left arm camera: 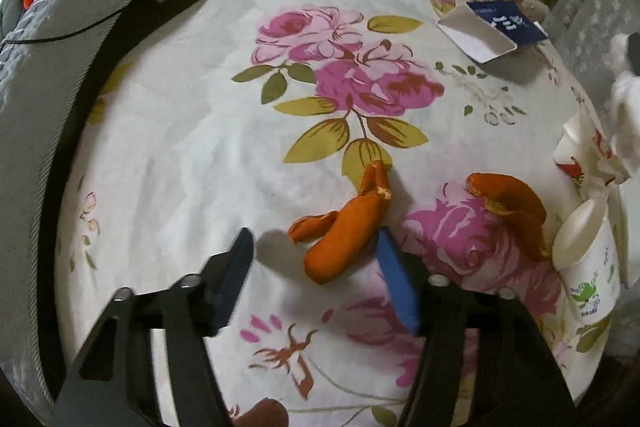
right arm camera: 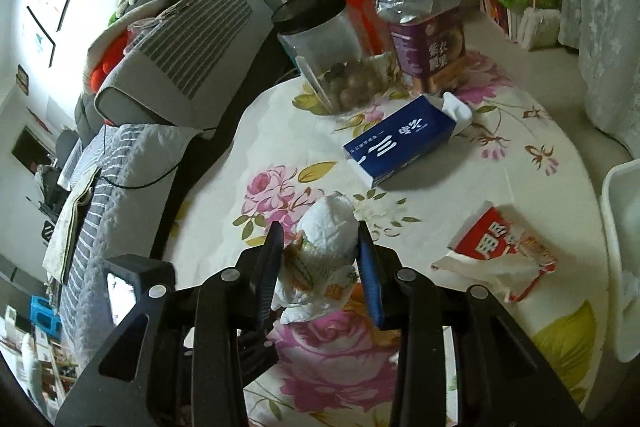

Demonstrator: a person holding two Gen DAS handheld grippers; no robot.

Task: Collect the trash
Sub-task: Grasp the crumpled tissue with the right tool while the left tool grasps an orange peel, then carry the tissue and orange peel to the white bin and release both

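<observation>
In the left wrist view, my left gripper is open just above the flowered tablecloth, its fingers straddling an orange peel. A second orange peel lies to the right, next to a tipped paper cup. In the right wrist view, my right gripper is shut on a crumpled white tissue wad and holds it above the table. A blue milk carton lies on its side further back. A torn red wrapper lies to the right.
Two black-lidded jars stand at the table's back edge. A white bin rim shows at the right edge. A grey cushioned chair stands left of the table. The carton also shows in the left wrist view.
</observation>
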